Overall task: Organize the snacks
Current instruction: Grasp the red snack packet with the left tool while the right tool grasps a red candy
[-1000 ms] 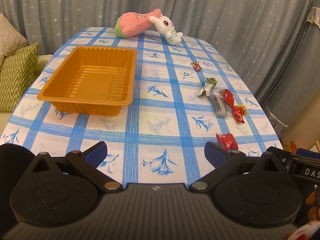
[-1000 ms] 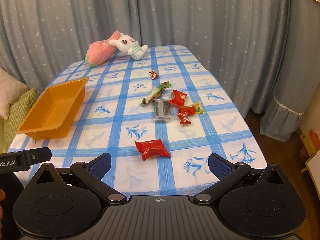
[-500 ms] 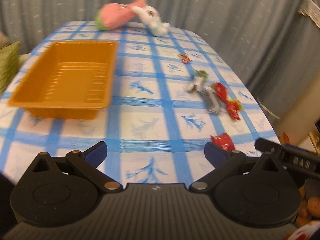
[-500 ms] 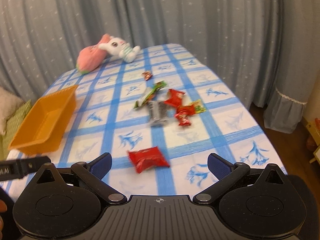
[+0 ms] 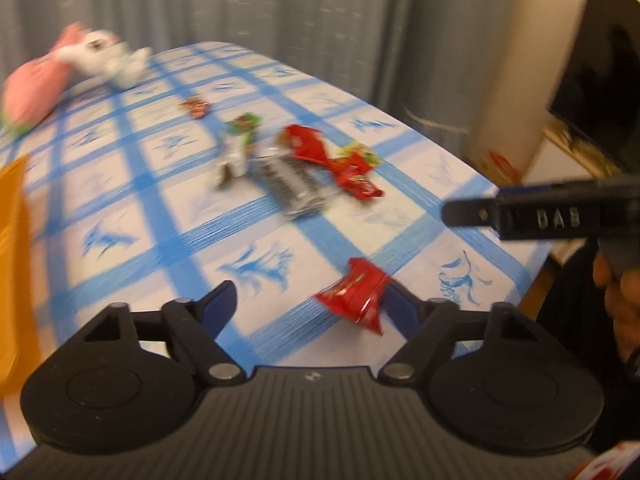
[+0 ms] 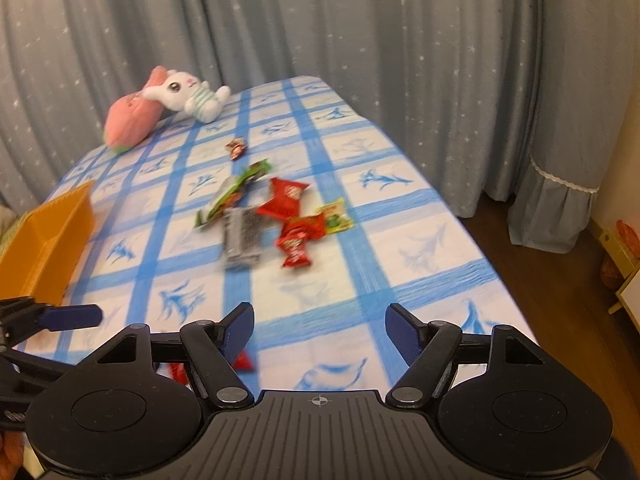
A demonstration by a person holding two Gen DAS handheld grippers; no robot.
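Left hand-held gripper (image 5: 308, 304): jaws apart, just been closing, red snack packet (image 5: 354, 294) on the counter (image 5: 168, 216) against its right finger, not pinched. Right hand-held gripper (image 6: 320, 326): jaws apart, also closing, nothing between them; packet peeks beneath its left finger.

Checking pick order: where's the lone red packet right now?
Left wrist view: the red packet lies on the tablecloth by the near edge, against the left gripper's right-hand finger, well short of the snack pile.
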